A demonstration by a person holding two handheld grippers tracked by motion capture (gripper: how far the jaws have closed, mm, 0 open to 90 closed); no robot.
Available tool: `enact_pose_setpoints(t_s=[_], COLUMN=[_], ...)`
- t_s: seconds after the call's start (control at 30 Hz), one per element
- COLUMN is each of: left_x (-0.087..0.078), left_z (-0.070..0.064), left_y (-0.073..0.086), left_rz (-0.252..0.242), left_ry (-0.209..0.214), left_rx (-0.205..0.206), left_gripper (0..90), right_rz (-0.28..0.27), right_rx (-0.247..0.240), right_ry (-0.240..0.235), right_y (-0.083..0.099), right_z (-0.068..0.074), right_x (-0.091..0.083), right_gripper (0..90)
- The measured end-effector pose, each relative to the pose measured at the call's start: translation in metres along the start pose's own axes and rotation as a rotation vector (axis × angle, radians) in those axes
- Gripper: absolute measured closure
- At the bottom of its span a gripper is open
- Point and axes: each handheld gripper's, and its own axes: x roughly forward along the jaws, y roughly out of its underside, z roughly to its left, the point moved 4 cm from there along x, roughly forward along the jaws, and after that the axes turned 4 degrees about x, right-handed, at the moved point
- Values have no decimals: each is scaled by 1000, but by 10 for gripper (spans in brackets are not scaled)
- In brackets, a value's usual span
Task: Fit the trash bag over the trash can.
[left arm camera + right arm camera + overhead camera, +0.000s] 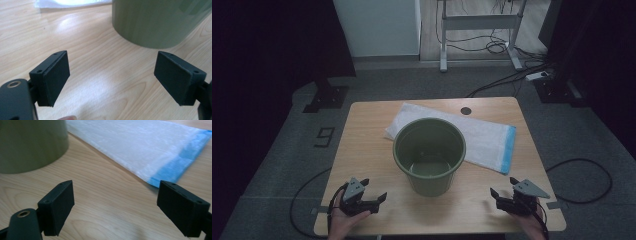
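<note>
An empty olive-green bin [429, 155] stands upright in the middle of the wooden table [362, 150]. Behind it lies a flat white plastic bag [484, 137] with a blue band at its right end. My left gripper [373, 190] rests open at the front left, apart from the bin; its view shows the bin's wall [155, 22] ahead to the right and a bag corner [72, 3]. My right gripper [503, 192] is open at the front right; its view shows the bin [30, 145] on the left and the bag [150, 147] ahead. Nothing sits between either pair of jaws.
A small dark round hole [466, 110] marks the table's back edge. Beyond the table are a white desk frame [479, 22], floor cables [502, 82] and a black stand base [326, 97]. A cable loop [584, 180] lies on the floor at the right.
</note>
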Motion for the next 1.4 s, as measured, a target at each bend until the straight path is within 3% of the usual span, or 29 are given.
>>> enact_pose_setpoints(t_s=[0.1, 0.23, 0.33, 0.47, 0.73, 0.87, 1.0, 1.2, 1.4], left_x=[-1, 2, 6, 15, 16, 16, 15, 14, 13], left_z=[4, 8, 7, 5, 8, 9, 11, 11, 8], left_y=[5, 9, 12, 15, 15, 15, 17, 19, 18], left_rz=[6, 4, 29, 47, 32, 35, 31, 29, 20], left_ry=[-12, -5, -10, 13, 26, 24, 31, 39, 55], left_rx=[-8, -35, -14, -7, -25, -33, -51, -56, -44], left_gripper=[133, 138, 138, 140, 140, 140, 142, 143, 143], right_rz=[20, 80, 112, 135, 150, 189, 212, 212, 217], right_rx=[-29, -68, -87, -63, -28, -72, -61, -40, -7], right_ry=[-27, -40, -18, -14, -6, 3, 10, 9, 5], right_y=[-3, -13, -27, -46, -55, -57, -57, -56, -57], right_z=[8, 12, 12, 10, 11, 16, 18, 22, 19], right_x=[7, 31, 55, 82, 113, 130, 144, 153, 151], right_gripper=[156, 184, 212, 243, 264, 272, 304, 450, 699])
